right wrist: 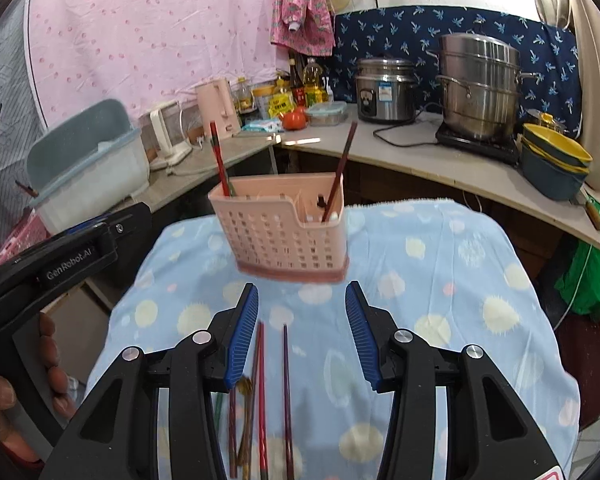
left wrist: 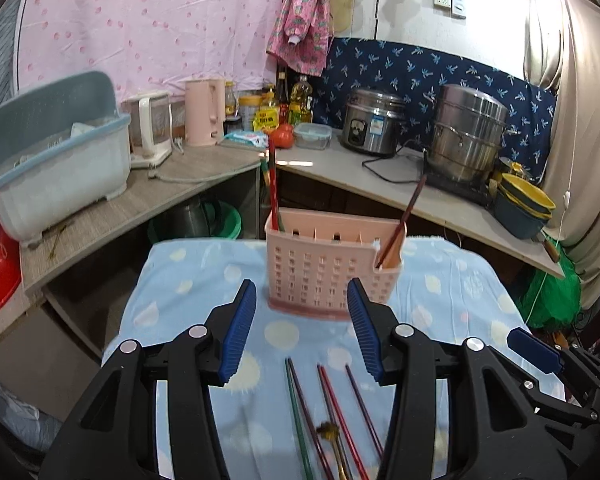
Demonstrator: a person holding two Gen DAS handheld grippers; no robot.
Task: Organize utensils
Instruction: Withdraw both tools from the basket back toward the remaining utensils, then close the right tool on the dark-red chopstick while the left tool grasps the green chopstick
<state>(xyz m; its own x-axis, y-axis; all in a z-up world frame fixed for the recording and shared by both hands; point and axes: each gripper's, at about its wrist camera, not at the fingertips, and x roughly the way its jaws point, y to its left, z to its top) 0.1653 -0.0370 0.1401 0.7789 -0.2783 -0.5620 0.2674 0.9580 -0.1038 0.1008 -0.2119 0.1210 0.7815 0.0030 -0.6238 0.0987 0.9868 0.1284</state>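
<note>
A: Chopsticks (right wrist: pixel 286 380) lie loose on the near cloth (right wrist: pixel 440 280), before the pink holder (right wrist: pixel 284 224). Handling?
B: Thin, stiff, slippery; pinch mid-shaft. Left gripper (left wrist: pixel 302 328) and right gripper (right wrist: pixel 302 332) both spread, empty.

A utensil holder (left wrist: pixel 334 266) is set on the cloth-covered table (left wrist: pixel 452 292), chopsticks (left wrist: pixel 328 408) laid before it, counters (left wrist: pixel 440 188) behind.

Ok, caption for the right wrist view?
Open right gripper above loose chopsticks on the spotted blue cloth, facing a pink utensil holder.
</note>
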